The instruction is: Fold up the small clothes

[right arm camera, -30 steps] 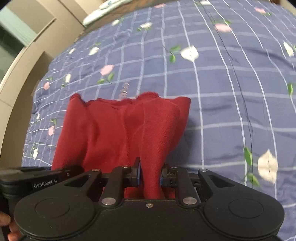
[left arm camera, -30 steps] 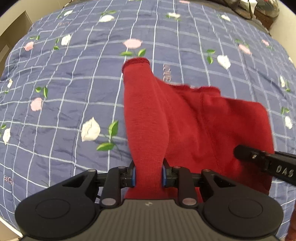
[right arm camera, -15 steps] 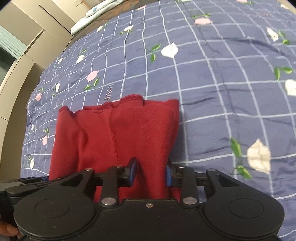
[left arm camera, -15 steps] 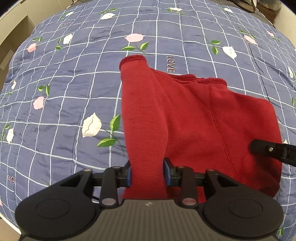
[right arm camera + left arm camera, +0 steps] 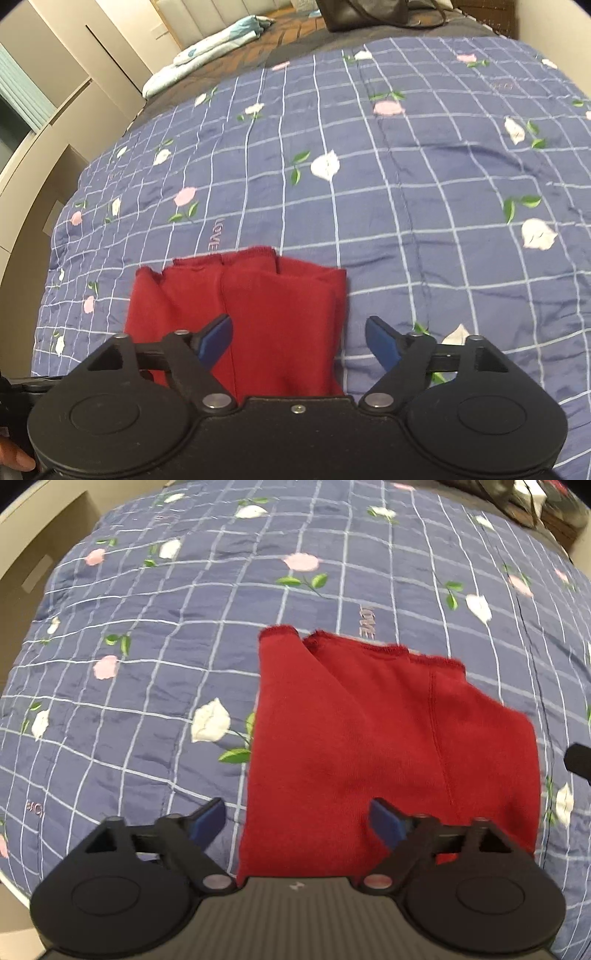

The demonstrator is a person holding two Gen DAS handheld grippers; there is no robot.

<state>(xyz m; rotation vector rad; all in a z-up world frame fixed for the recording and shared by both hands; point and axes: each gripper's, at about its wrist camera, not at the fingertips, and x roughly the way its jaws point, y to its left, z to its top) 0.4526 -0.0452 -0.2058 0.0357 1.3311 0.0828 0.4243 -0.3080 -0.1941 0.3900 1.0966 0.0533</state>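
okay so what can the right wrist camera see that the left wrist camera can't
Only the right wrist view shows the folded light blue bedding and dark bag beyond the quilt, the beige cabinets on its left, and the red garment's right edge lying as a rounded fold.

Only the left wrist view shows the garment's left edge and cuff, plus the tip of the other gripper at the frame's right.

Both show the red garment flat on the blue floral quilt, with the left gripper and right gripper open above it.

We see a solid red garment (image 5: 369, 746) on a blue bedspread (image 5: 147, 686) checked with white lines, scattered with pink and white roses on green leaves; blue pads (image 5: 216, 338) tip black grippers.
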